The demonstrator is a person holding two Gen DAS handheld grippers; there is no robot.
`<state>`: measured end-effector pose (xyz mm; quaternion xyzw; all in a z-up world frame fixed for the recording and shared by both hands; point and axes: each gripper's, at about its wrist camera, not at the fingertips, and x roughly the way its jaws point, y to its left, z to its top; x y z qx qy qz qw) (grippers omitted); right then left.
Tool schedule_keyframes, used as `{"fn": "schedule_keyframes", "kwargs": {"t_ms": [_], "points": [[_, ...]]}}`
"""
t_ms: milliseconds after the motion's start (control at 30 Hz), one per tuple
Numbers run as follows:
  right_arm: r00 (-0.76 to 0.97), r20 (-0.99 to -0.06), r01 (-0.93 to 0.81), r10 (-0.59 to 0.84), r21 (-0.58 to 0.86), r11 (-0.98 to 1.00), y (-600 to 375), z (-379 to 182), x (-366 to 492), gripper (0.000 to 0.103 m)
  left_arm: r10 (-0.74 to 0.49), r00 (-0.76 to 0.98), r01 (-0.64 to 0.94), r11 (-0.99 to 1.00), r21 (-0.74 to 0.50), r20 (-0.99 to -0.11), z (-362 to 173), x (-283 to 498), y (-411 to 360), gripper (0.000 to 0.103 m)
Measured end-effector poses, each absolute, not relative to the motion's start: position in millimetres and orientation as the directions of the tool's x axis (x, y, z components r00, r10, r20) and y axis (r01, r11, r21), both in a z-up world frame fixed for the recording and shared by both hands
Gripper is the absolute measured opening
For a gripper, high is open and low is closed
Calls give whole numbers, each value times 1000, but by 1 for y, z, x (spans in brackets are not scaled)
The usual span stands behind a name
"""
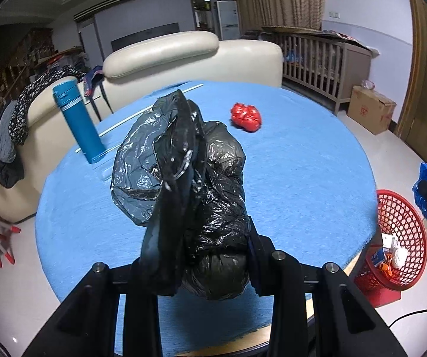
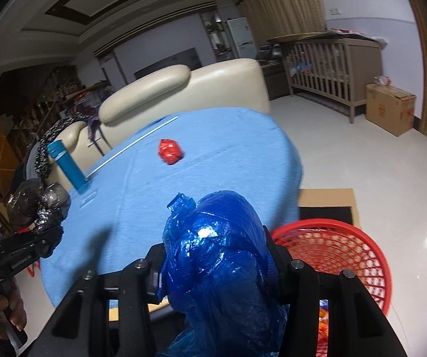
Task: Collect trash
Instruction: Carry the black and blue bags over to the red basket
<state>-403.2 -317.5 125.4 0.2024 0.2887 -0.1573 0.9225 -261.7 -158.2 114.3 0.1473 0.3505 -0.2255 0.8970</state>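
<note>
Blue cloth is covering the round desk (image 1: 302, 178) in front of the cream sofa (image 1: 166, 50), and the red basket (image 2: 332, 255) is standing on the floor just beside the desk's edge; take that basket as your landmark.

You are carrying two pieces of trash at once, so the step in hand looks like the carry to the basket. Your right tool (image 2: 216, 264) is clamping a crumpled blue bag (image 2: 222, 261) between its fingers, narrow around the plastic, and it is hanging just beside the basket's rim, on the desk side of it. Your left tool (image 1: 204, 255) is pinching a black bag (image 1: 201, 190), also narrowed down on the plastic, and it is hovering over the desk, well apart from the basket.

Next, I judge, you are needing to bring the blue bag over the basket's opening and widen the right tool so that it drops inside, then bring the black bag the same way. Loose film may be clinging to the fingers, so a clear opening over the middle of the basket would be safer than one near the rim.

A red wad (image 1: 246, 117) is lying on the desk, farther from the basket than either tool, untouched. A blue bottle (image 1: 76, 119) is standing at the desk's far side from the basket; it is probably no trash.
</note>
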Motion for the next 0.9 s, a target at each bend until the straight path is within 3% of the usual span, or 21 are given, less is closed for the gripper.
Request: {"fn": "schedule_keyframes", "kwargs": {"t_ms": [400, 900], "points": [[756, -578, 549, -307, 304, 779, -374, 124, -468, 53, -362, 618, 604, 787, 126, -698, 117, -284, -199, 36], [734, -591, 600, -334, 335, 727, -401, 108, -503, 53, -469, 528, 749, 650, 128, -708, 129, -320, -281, 36]]}}
